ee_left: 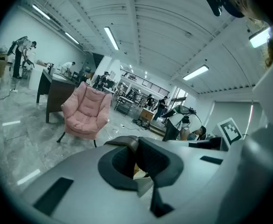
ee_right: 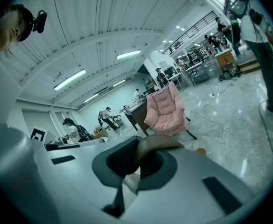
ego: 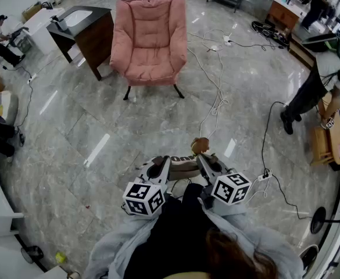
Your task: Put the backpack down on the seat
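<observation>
Pink armchair [ego: 149,39] well ahead; backpack [ego: 184,166] hangs between the grippers.
Left gripper [ego: 160,168] and right gripper [ego: 207,163] each clamped tight on its brown strap [ee_right: 157,144]; approach, lower level onto seat.

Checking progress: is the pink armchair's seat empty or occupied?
Empty: the pink armchair shows only bare cushion in the head view, with nothing lying on it.
</observation>
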Demonstrator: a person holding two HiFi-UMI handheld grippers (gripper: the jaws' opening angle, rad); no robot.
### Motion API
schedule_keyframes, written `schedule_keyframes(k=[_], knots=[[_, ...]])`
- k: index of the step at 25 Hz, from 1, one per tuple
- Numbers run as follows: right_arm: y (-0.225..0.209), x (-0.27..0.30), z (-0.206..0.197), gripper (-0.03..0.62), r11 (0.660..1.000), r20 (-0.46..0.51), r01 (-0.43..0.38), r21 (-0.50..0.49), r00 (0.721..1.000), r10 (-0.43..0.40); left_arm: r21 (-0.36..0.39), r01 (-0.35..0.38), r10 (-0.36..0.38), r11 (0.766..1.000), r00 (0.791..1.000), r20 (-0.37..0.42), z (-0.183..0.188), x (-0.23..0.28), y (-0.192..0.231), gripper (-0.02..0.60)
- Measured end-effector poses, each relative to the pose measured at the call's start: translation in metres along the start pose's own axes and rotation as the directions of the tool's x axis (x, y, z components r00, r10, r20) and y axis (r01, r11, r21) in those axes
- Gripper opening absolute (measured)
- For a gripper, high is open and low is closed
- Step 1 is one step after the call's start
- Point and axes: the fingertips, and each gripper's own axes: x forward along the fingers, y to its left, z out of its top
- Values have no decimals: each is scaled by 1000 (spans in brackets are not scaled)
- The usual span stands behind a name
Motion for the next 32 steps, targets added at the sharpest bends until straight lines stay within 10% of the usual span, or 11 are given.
schedule_keyframes(k=[12,32], knots=[[66,3,7,9,994,61,-51,-101,996,58,42,0,-4,999,995,97,31,-54,14,20],[1,65,43,9,996,1,-76,-48,997,76,-70,-101,107,992,991,83,37,24,48,20]])
